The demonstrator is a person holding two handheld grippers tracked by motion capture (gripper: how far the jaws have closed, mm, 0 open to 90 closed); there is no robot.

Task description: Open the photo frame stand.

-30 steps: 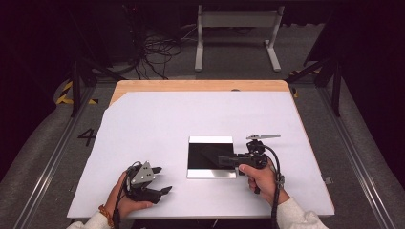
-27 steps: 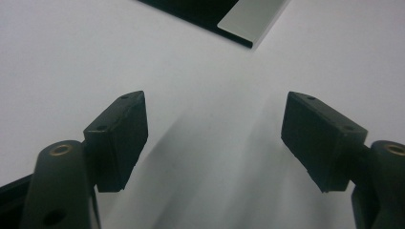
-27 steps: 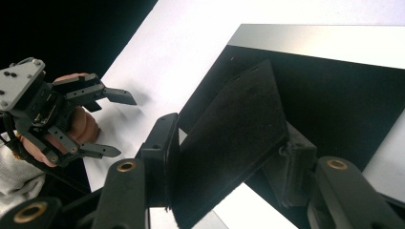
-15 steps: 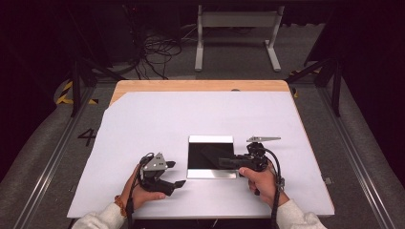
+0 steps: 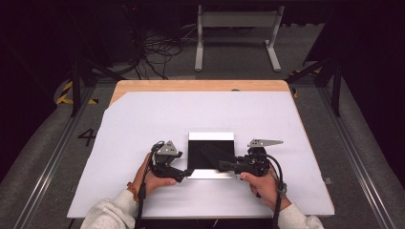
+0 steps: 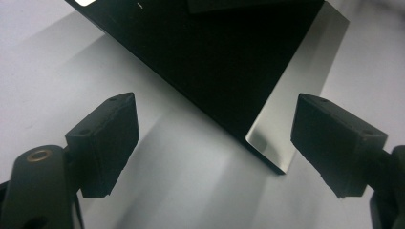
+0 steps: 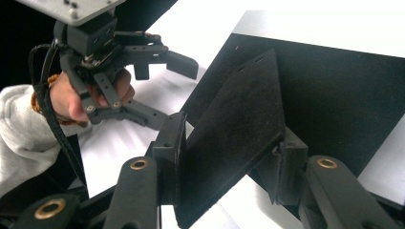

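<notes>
A flat black square slab [image 5: 211,141] with silvery strips on its near and far edges lies on the white table [image 5: 143,119]. My right gripper [image 5: 224,165] is shut on a thin black felt-like sheet [image 7: 239,124], holding it tilted up off the slab [image 7: 344,95]. My left gripper [image 5: 186,172] stands open at the slab's near left corner. In the left gripper view that shiny corner [image 6: 267,143] sits between the spread pads [image 6: 107,138], untouched. The left gripper [image 7: 162,90] also appears open in the right gripper view.
A wooden strip [image 5: 200,86] runs along the table's far edge. Beyond it on the dark floor stand a grey metal frame [image 5: 236,28] and loose cables [image 5: 157,50]. White table surface stretches far and to both sides of the slab.
My left gripper has moved right, from the table's near left up to the slab's near left corner. The right hand has stayed nearly still, holding the sheet.
</notes>
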